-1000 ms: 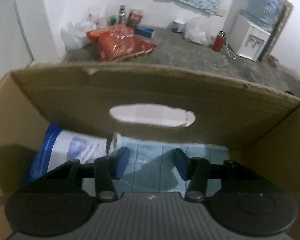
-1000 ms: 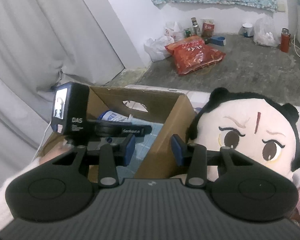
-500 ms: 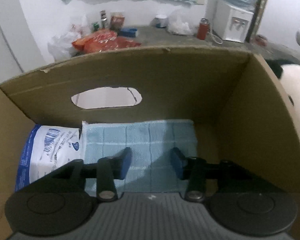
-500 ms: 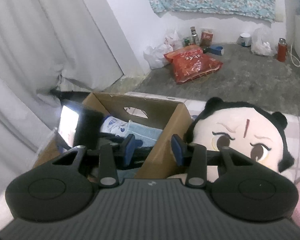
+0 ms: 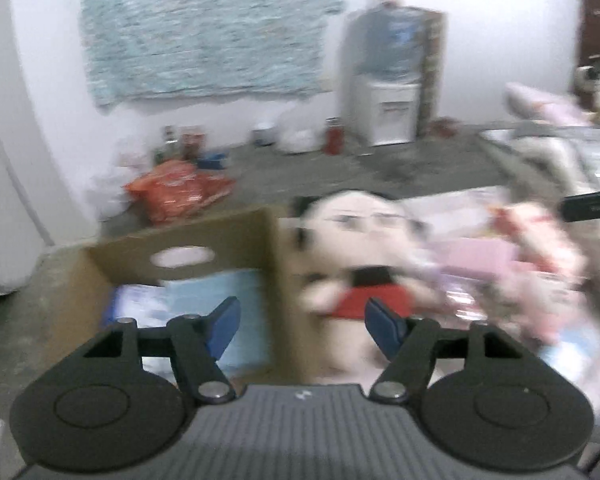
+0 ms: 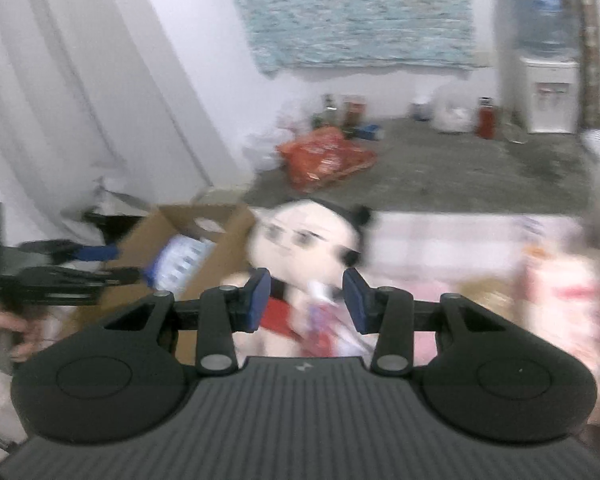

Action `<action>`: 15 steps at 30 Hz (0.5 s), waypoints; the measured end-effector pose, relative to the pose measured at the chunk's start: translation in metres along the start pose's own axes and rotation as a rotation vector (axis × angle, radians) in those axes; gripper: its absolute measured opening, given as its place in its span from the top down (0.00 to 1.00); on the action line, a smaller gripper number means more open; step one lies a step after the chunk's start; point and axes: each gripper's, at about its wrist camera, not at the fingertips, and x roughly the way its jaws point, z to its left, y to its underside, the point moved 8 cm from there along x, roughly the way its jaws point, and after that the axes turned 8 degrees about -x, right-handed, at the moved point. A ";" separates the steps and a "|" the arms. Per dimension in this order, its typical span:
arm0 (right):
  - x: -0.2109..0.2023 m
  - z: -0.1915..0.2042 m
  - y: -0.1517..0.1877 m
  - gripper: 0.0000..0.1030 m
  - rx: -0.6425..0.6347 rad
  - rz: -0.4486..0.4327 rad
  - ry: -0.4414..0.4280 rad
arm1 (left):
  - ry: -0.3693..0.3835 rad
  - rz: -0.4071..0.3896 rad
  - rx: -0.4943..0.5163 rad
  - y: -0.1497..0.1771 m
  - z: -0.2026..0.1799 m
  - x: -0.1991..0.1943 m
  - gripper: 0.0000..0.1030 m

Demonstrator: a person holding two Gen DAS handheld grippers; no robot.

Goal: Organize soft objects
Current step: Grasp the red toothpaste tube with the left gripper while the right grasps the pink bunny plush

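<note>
The doll (image 6: 312, 240) is seen just beyond the empty, part-open right claw (image 6: 305, 301), apparently nearer than the opening left claw (image 5: 300, 324).

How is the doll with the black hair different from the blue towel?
The plush doll sits outside the cardboard box, right beside its wall; the blue towel lies inside the box. The doll is plump and sits upright; the towel lies flat. The doll is cream with black hair and a red outfit; the towel is pale blue all over. Both look soft, and neither gripper is holding either one.
</note>
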 end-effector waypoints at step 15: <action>-0.005 -0.075 0.132 0.42 -0.118 0.085 0.005 | 0.284 0.088 -0.067 0.089 -0.181 0.074 0.32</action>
